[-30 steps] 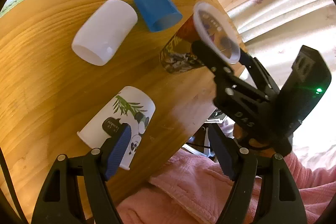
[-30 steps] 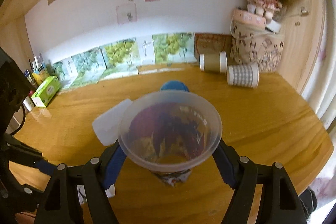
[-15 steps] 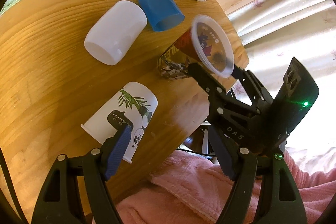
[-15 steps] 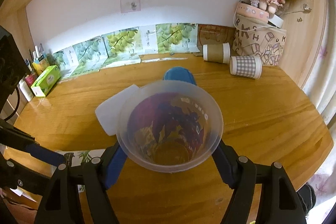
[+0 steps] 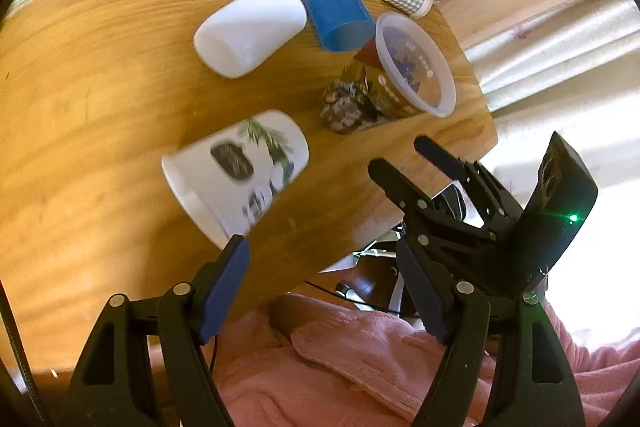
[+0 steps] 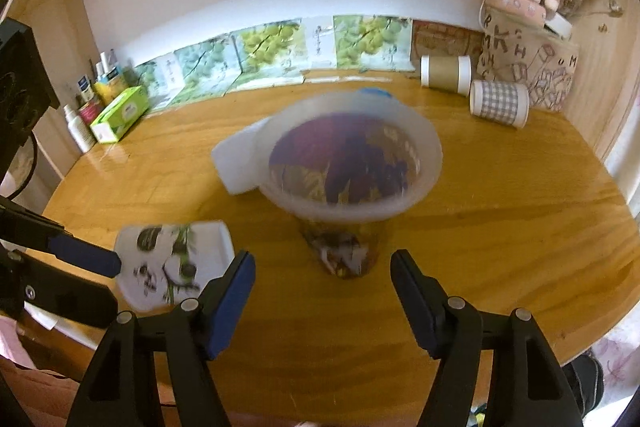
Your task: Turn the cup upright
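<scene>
A clear-rimmed cup with a colourful printed wrap (image 6: 352, 183) stands upright on the wooden table (image 6: 500, 227); it also shows in the left wrist view (image 5: 384, 83). My right gripper (image 6: 322, 287) is open just in front of it, apart from it, also seen in the left wrist view (image 5: 404, 157). A white cup with a panda print (image 5: 236, 171) lies on its side near the table's front edge, also in the right wrist view (image 6: 176, 259). My left gripper (image 5: 324, 291) is open just short of it and empty.
A white cup (image 5: 248, 27) and a blue cup (image 5: 336, 11) lie on their sides behind. Two rolls (image 6: 496, 103) and a patterned bag with a doll (image 6: 532, 67) stand at the back right. A green box and bottles (image 6: 116, 111) stand at the back left.
My right gripper has let go of the printed cup and drawn back; the cup now stands free on the table. My left gripper has pulled back from the panda cup.
</scene>
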Available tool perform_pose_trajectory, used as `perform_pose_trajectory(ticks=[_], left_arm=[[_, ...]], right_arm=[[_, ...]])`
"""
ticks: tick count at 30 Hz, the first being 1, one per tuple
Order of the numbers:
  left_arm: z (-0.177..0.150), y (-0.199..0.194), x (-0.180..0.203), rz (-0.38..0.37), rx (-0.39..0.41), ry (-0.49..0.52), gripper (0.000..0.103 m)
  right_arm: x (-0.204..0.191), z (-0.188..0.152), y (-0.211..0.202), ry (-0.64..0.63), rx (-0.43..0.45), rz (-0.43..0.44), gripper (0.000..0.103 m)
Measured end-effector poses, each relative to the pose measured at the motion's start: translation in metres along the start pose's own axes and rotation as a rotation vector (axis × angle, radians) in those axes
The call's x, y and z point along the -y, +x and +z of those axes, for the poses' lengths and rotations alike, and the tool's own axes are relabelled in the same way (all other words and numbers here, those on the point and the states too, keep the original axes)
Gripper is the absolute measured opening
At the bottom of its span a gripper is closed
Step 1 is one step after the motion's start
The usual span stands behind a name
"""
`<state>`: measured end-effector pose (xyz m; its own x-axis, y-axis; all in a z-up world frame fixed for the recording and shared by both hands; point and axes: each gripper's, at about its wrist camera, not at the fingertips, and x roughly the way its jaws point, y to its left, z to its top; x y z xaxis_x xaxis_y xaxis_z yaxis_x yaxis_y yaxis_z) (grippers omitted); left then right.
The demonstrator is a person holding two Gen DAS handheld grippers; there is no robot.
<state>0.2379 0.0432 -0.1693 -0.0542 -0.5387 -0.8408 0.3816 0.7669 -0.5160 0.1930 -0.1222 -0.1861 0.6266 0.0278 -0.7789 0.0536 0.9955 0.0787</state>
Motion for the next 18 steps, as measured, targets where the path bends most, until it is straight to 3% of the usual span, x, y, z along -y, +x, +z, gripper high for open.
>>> perform_pose_trajectory(ticks=[6, 13, 18], left_arm=[[-0.035, 0.008, 0.013, 0.093, 0.038, -0.093, 0.079], [-0.070, 0.021, 0.033, 0.205, 0.113, -0.187, 0.079], [-0.088, 0.022, 0.048, 0.247, 0.166, -0.210, 0.079]], right_arm=[[0.014, -0.025, -0.013, 0.013, -0.102, 0.041, 0.075], [0.031, -0.049, -0.037, 0.017, -0.210, 0.019, 0.081], [0.043, -0.062, -0.060, 0.028, -0.274, -0.016, 0.082]])
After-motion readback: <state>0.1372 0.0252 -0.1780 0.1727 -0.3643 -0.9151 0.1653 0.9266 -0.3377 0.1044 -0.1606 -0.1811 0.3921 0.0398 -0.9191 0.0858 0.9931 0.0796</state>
